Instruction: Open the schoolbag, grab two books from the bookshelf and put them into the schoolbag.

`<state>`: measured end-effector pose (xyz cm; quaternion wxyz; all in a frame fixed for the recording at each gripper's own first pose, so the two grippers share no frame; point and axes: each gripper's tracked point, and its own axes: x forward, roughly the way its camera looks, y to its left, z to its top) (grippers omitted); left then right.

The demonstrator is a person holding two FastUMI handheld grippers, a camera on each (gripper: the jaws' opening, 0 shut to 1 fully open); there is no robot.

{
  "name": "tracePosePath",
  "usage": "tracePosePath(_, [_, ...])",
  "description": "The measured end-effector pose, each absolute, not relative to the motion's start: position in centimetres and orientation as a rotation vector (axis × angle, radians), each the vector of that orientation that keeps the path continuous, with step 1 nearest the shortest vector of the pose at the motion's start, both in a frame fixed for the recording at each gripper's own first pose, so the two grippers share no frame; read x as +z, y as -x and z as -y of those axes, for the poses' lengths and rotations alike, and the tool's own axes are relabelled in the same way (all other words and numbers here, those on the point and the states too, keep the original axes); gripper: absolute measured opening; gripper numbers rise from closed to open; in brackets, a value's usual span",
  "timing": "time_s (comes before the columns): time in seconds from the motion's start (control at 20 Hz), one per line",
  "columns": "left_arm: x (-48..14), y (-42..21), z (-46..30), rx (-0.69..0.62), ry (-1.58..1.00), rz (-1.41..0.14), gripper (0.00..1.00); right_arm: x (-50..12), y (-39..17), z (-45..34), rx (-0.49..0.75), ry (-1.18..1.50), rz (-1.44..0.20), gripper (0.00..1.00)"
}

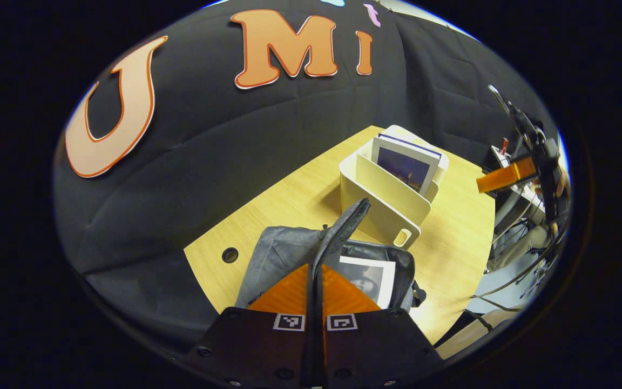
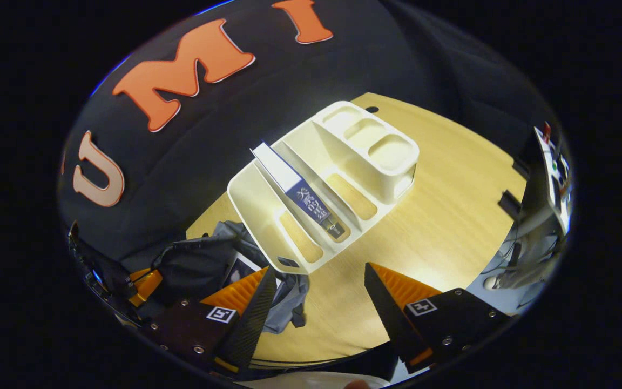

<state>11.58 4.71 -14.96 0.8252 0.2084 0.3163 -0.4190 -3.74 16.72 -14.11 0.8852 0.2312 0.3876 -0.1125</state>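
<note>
Wooden table (image 1: 289, 194) carries everything. Cream bookshelf (image 2: 343, 162) sits mid-table with several slots; one book (image 2: 303, 197) stands in a slot, spine up, seen from above in the right gripper view. In the left gripper view that shelf book (image 1: 405, 165) leans against a divider, cover facing the camera.

Grey schoolbag (image 1: 278, 254) lies just beside the shelf's near end, mouth open. A second book (image 1: 370, 278) is lying inside the opening, cover visible.

Left gripper (image 1: 313, 281): fingers closed together, pinching the bag's flap edge (image 1: 343, 227), which it holds lifted above the opening.

Right gripper (image 2: 316, 289): jaws spread wide, nothing between them, hovering above the table just short of the shelf's near end; left finger overlaps the bag in view.

Other gripper's orange part (image 1: 505, 177) shows at the far right of the left gripper view.
</note>
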Motion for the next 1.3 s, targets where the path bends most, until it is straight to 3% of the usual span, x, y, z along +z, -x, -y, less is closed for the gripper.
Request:
tracePosePath(0.5, [-15.1,-11.6,-5.4,-0.865,-0.468,-0.676,0.01,-8.7,-5.9,-15.8,-0.093,-0.079,-0.945,0.99])
tracePosePath(0.9, [-15.6,-12.0,-5.1,-0.842,-0.484,-0.701,0.01,-14.2,-13.3,-15.3,-0.024,0.053,-1.111,0.99])
tracePosePath(1.3, [-16.1,-11.8,-5.2,-0.817,-0.473,-0.733,0.01,-18.3,-15.5,-14.9,-0.007,0.122,-1.209,0.96])
